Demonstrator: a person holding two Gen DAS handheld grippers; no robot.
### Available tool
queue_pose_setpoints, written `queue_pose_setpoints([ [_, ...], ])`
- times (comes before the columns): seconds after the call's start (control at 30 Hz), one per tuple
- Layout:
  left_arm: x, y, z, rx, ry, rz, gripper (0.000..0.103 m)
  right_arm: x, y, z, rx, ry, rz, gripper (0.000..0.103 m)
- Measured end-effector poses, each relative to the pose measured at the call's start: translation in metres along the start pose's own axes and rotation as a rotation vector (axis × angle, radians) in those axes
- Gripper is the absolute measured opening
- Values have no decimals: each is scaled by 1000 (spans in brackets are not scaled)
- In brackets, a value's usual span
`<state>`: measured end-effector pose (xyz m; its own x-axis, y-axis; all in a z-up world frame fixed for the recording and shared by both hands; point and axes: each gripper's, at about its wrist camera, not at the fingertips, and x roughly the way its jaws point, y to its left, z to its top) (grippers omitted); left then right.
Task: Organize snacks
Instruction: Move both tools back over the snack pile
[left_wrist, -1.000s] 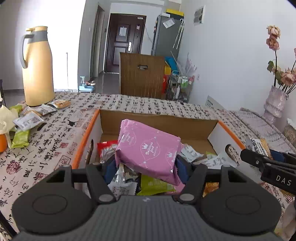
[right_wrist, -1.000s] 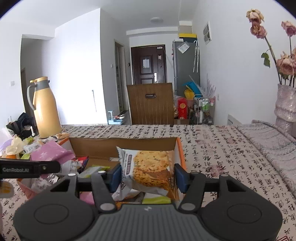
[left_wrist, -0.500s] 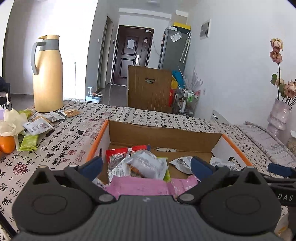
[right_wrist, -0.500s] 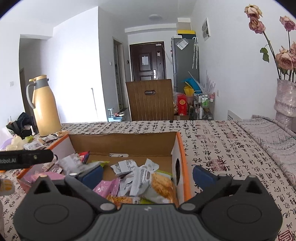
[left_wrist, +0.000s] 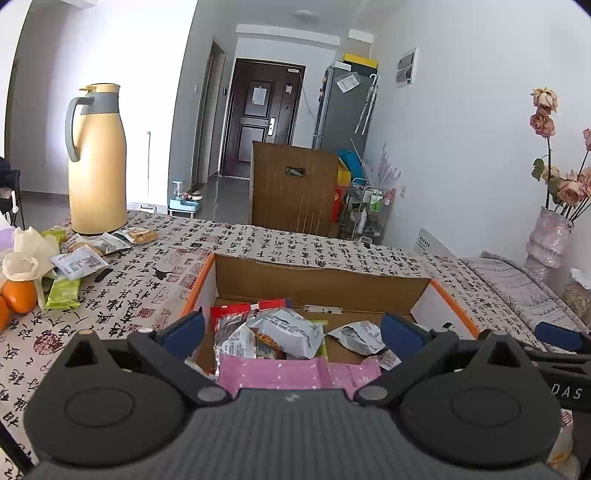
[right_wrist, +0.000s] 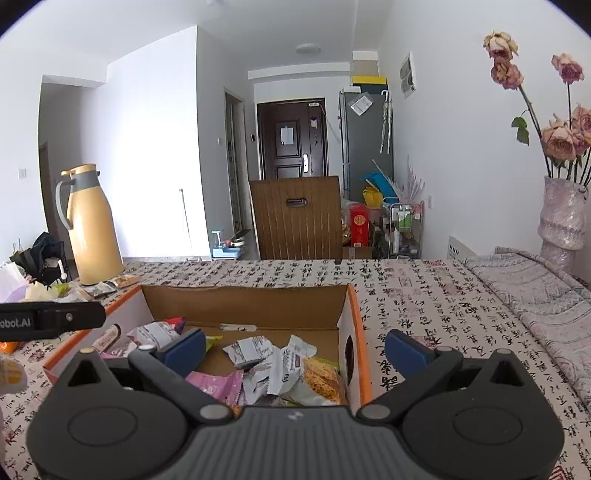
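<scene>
Patterned tablecloth (left_wrist: 140, 295); cardboard box (left_wrist: 321, 280) near edge hidden; left gripper (left_wrist: 291, 330), right gripper (right_wrist: 295, 349) spread wide, empty.

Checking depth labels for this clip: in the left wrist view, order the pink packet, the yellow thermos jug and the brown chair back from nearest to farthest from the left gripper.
1. pink packet: in the cardboard box, just below the open left gripper.
2. yellow thermos jug: far left on the table.
3. brown chair back: beyond the table's far edge, centre.
</scene>
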<state>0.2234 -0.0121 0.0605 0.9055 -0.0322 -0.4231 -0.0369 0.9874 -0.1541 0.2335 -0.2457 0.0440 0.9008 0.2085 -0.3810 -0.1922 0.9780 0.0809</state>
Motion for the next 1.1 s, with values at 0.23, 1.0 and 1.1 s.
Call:
queue_pose_setpoints([
  [0.23,-25,-2,-1,6,-14,-19,103,-25,3,0,-1,-11,-11,103],
  [1.0,-88,20,-56,5,70,-27,103,-98,20,-49,-7,70,-11,103],
  [1.1,-87,25,-71,11,113,-22,103,-102,22,-62,-9,106,-10,103],
])
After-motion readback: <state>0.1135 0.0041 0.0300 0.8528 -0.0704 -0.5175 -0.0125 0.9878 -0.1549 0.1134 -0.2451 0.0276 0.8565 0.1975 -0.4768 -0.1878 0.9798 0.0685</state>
